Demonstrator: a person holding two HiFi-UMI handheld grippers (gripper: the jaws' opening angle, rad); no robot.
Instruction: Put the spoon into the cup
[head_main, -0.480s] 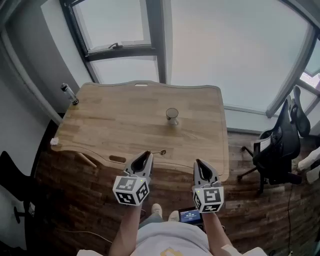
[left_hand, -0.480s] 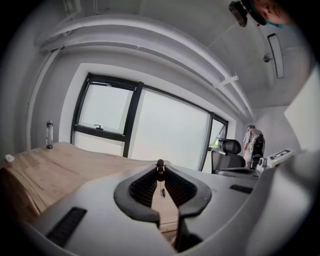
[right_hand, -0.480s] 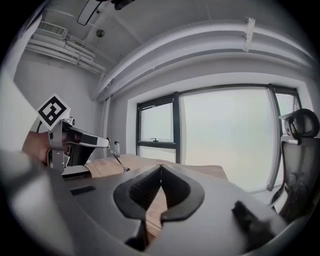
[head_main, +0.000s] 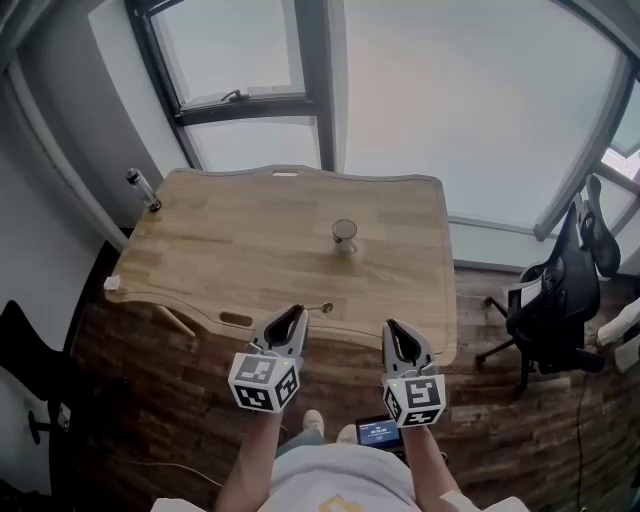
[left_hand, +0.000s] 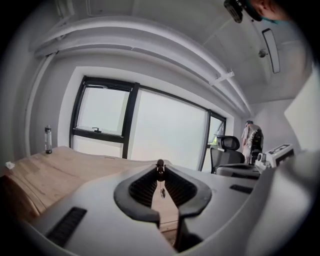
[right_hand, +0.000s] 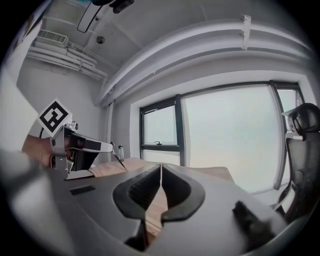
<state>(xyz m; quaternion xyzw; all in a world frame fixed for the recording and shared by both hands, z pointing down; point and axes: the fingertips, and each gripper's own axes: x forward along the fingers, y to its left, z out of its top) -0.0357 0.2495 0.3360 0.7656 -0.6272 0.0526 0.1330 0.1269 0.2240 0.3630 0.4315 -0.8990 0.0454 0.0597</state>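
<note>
Spoon (head_main: 322, 306), slim and metallic

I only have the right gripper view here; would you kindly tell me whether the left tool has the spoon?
Observer: Yes, the left tool is shut on the spoon, pinched at the jaw tips.
Operator: Thank you. Where is the cup?
Observer: The head view shows the cup upright near the middle of the table, beyond the spoon and apart from it.
Operator: Is anyone else nearby?
Observer: The left gripper view shows a person standing beyond an office chair.
</note>
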